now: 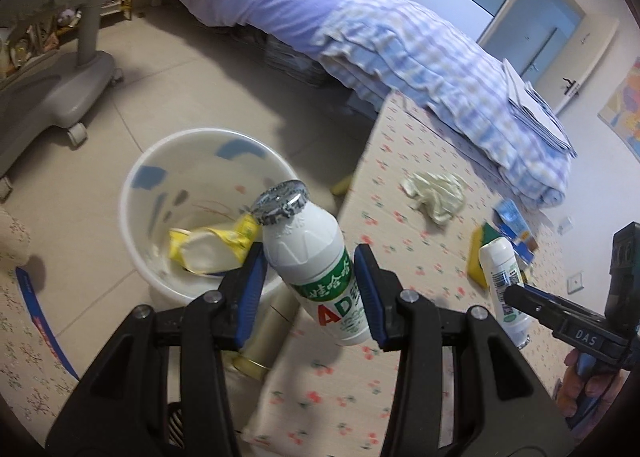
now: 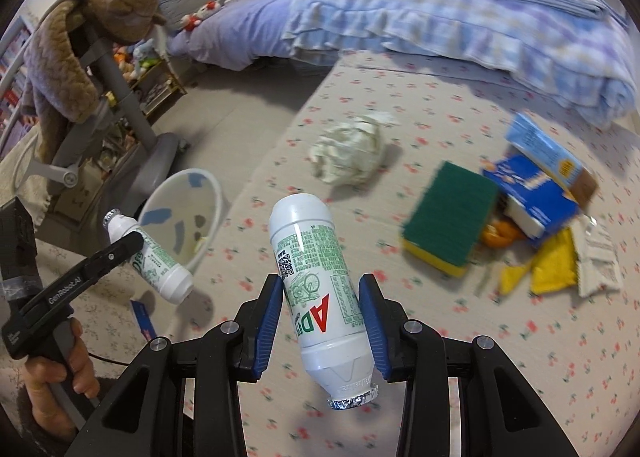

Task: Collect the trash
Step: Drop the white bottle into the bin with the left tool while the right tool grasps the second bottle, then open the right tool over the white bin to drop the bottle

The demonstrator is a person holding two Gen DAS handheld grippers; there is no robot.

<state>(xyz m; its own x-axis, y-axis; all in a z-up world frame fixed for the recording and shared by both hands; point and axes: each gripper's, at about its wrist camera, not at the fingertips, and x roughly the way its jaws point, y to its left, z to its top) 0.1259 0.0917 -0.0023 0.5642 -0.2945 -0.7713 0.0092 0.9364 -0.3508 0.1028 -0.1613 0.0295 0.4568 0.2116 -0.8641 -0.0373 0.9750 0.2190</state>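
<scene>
My left gripper (image 1: pixel 310 281) is shut on a white AD drink bottle (image 1: pixel 316 265) with a foil cap, held over the edge of the flowered table, beside the white trash bin (image 1: pixel 136 193) on the floor. The bin holds a yellow wrapper (image 1: pixel 212 247). My right gripper (image 2: pixel 320 321) is shut on a second white AD bottle (image 2: pixel 316 277), foil cap pointing toward me, above the table. The left gripper with its bottle (image 2: pixel 156 257) also shows in the right wrist view, next to the bin (image 2: pixel 180 213). A crumpled paper ball (image 2: pixel 348 153) lies on the table.
A green-and-yellow sponge (image 2: pixel 452 225), blue boxes (image 2: pixel 536 193), yellow wrappers (image 2: pixel 548 269) and an orange peel lie on the flowered table (image 2: pixel 520 357) at right. A folded checked quilt (image 2: pixel 480 17) sits at the back. A grey wheeled stand (image 1: pixel 60 89) is on the floor.
</scene>
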